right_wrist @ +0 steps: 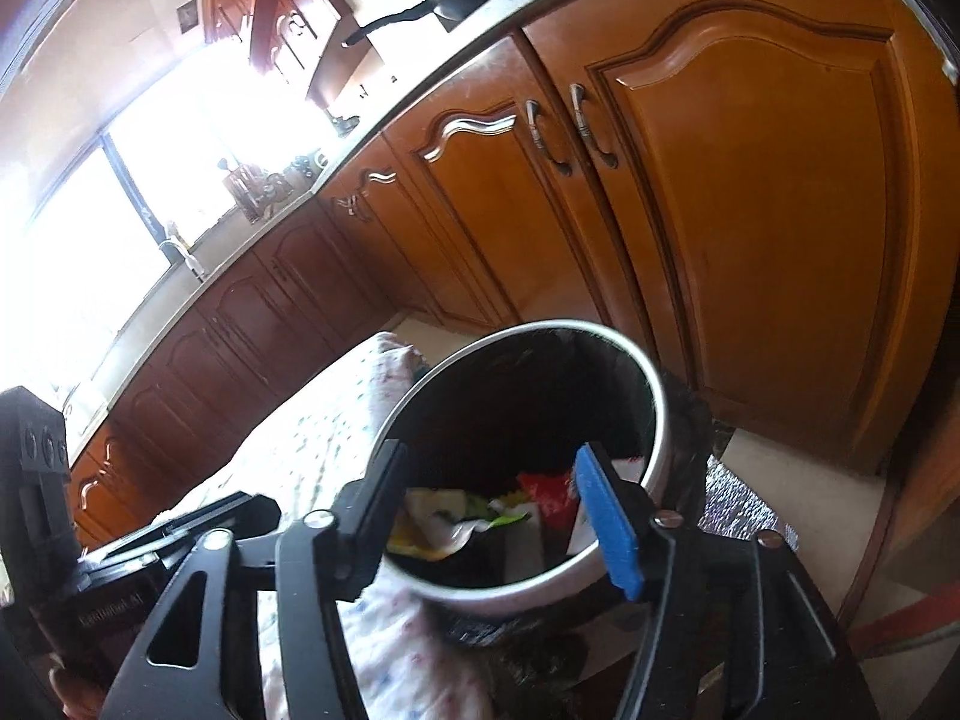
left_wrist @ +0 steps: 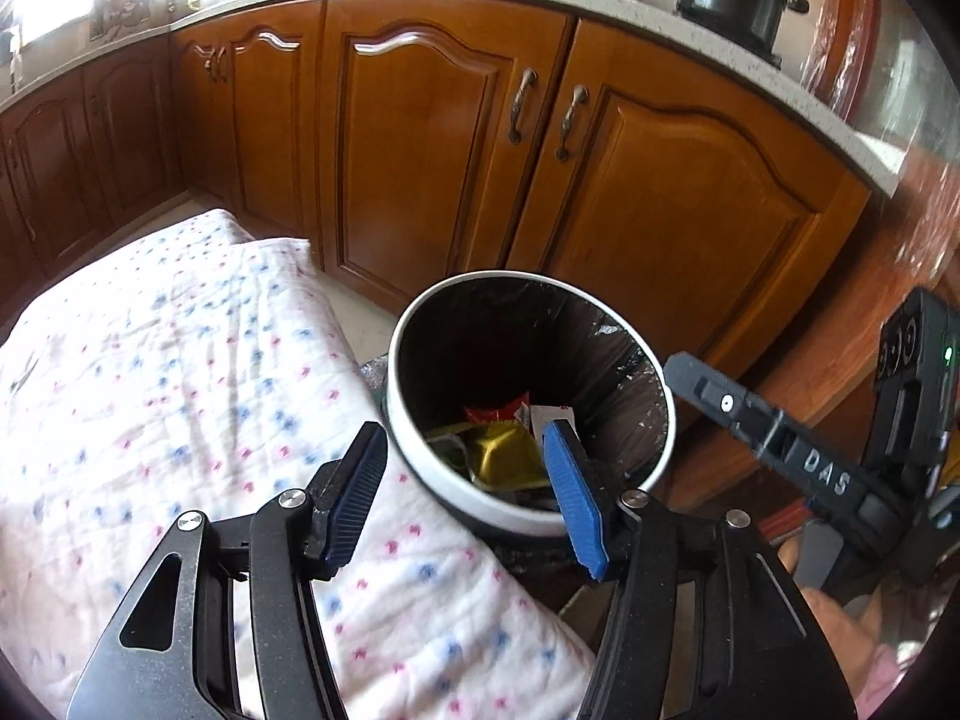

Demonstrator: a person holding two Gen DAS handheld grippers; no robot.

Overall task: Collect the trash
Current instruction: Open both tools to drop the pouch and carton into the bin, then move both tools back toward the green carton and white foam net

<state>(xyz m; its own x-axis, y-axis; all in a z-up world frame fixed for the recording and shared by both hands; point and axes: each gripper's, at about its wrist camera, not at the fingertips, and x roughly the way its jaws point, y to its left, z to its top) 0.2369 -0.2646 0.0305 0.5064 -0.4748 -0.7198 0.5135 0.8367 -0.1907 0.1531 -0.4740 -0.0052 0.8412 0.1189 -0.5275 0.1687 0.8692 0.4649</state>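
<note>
Brown wooden kitchen cabinets [left_wrist: 420, 138] back a round white-rimmed bin lined with a black bag [left_wrist: 600, 324], which stands at the edge of a white quilted cloth dotted blue and pink [left_wrist: 168, 372]. Red, yellow and white wrappers [left_wrist: 504, 444] lie in its bottom. Both the left gripper [left_wrist: 465, 480] and right gripper [right_wrist: 498, 516] hang over the rim, jaws parted and empty. The drop looks done; next comes seeking more trash, none of which shows here.

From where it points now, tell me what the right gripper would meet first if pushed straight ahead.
The right gripper, jaws open and empty, aims into the white bin. Straight on it would probably meet the wrappers inside, though its near rim may come first; depth is unclear.
</note>
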